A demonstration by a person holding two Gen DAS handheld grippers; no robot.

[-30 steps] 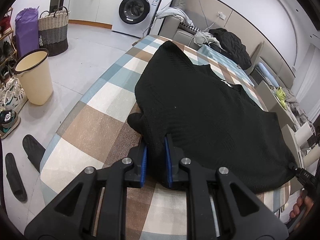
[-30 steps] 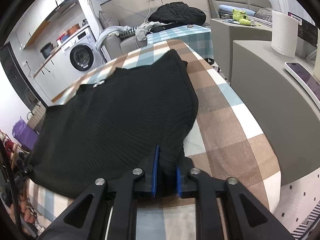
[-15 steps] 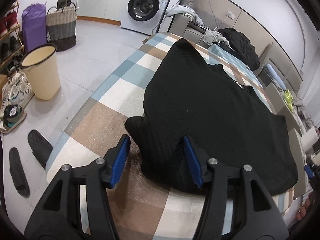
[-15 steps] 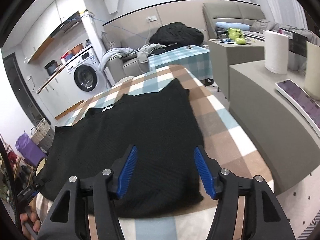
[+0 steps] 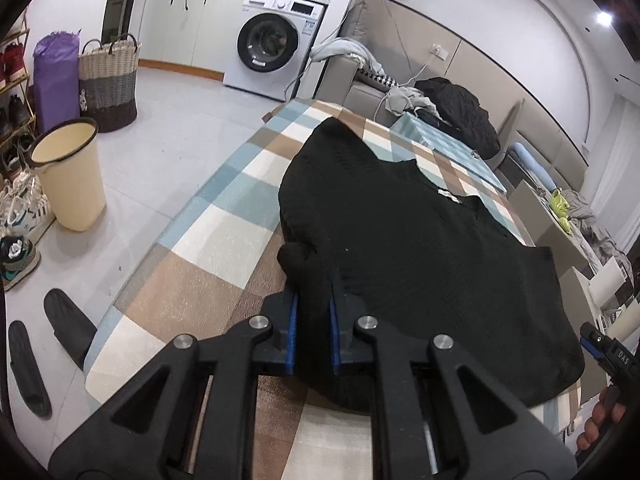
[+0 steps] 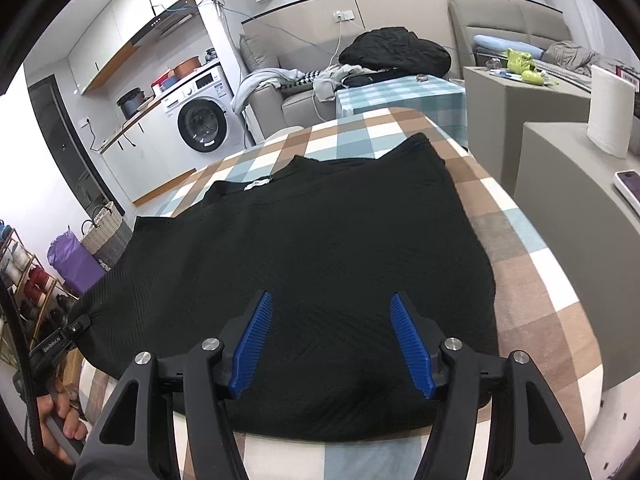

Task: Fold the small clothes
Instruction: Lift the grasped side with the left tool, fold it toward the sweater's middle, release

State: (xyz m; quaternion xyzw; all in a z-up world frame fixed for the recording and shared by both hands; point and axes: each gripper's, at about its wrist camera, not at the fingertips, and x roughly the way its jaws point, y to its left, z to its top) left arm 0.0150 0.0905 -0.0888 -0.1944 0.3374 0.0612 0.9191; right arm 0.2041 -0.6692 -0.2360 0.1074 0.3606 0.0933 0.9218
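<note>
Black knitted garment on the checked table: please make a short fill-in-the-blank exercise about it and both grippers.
1. The left gripper is ___ on the black knitted garment.
2. The right gripper, above that garment, is ___.
3. The garment lies on a ___ tablecloth.

Missing words: shut; open; checked

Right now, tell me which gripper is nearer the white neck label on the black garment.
Hard to call. The left gripper is clamped on the black garment hem, the right gripper open above the hem, both at the end opposite the white neck label.
</note>
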